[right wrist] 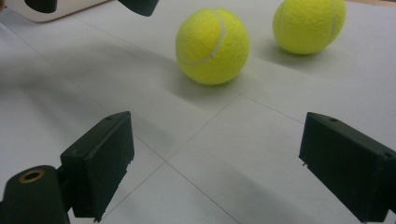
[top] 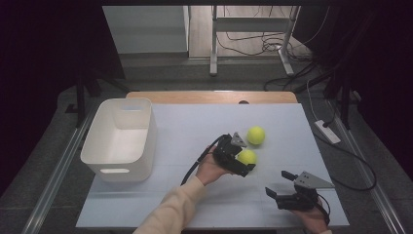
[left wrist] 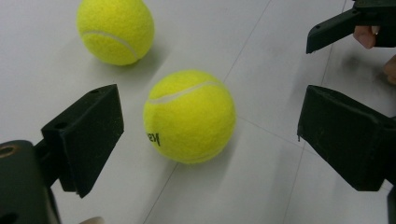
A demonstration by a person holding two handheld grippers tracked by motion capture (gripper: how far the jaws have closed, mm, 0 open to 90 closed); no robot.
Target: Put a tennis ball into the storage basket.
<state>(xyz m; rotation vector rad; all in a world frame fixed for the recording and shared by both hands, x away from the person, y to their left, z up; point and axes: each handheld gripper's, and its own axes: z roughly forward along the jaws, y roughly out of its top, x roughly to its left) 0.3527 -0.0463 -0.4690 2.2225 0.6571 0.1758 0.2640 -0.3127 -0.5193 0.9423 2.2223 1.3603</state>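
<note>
Left gripper view: the left gripper (left wrist: 210, 140), jaws wide and empty, straddles the nearer tennis ball (left wrist: 189, 115) on the white table (left wrist: 261, 186). Next, likely closing; right gripper (top: 287, 187) hovers open, empty.

The left gripper (top: 242, 160) is black with blocky wedge jaws, a grey three-cornered plate at its 12 o'clock and a black cable trailing toward 7 o'clock. A cream sleeve (top: 173, 207) covers that forearm. The right gripper (top: 278, 184) matches, plate at 3 o'clock.

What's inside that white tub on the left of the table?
The white tub looks empty: its pale floor and far wall show in the high view, with no ball inside. The strip of floor just behind its near wall is hidden.
</note>
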